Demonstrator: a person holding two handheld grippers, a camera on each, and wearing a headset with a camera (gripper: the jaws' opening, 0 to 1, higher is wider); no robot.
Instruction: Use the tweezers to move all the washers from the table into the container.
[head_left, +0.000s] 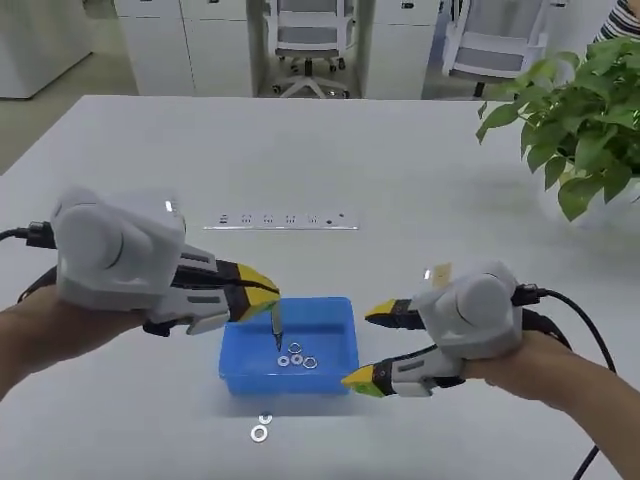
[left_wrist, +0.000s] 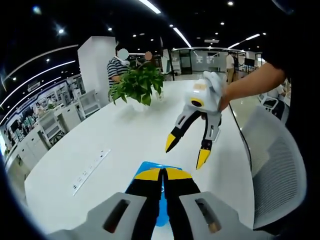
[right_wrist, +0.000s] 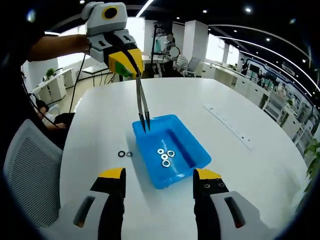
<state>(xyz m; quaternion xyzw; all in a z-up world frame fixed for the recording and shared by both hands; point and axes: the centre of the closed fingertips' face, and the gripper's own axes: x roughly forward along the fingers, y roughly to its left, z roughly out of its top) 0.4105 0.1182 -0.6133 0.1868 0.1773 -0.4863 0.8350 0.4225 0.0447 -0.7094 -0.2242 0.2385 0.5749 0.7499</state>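
Note:
My left gripper (head_left: 262, 285) is shut on metal tweezers (head_left: 277, 328), whose tips hang just over the left part of the blue container (head_left: 285, 381). Three washers (head_left: 297, 357) lie inside it. Two more washers (head_left: 260, 428) rest on the white table in front of the container. My right gripper (head_left: 372, 347) hovers open at the container's right side, holding nothing. In the right gripper view its own jaws (right_wrist: 160, 175) stand wide apart before the container (right_wrist: 146, 156), with the left gripper (right_wrist: 123, 59), the tweezers (right_wrist: 142, 107) and the table washers (right_wrist: 125, 154) ahead. The left gripper view shows its jaws (left_wrist: 162, 175) together.
A potted plant (head_left: 585, 130) stands at the table's far right. A flush power strip (head_left: 282, 220) sits in the table's middle, beyond the container. Office chairs (head_left: 310, 40) line the far edge. A chair back (right_wrist: 30, 170) is close to the table's near side.

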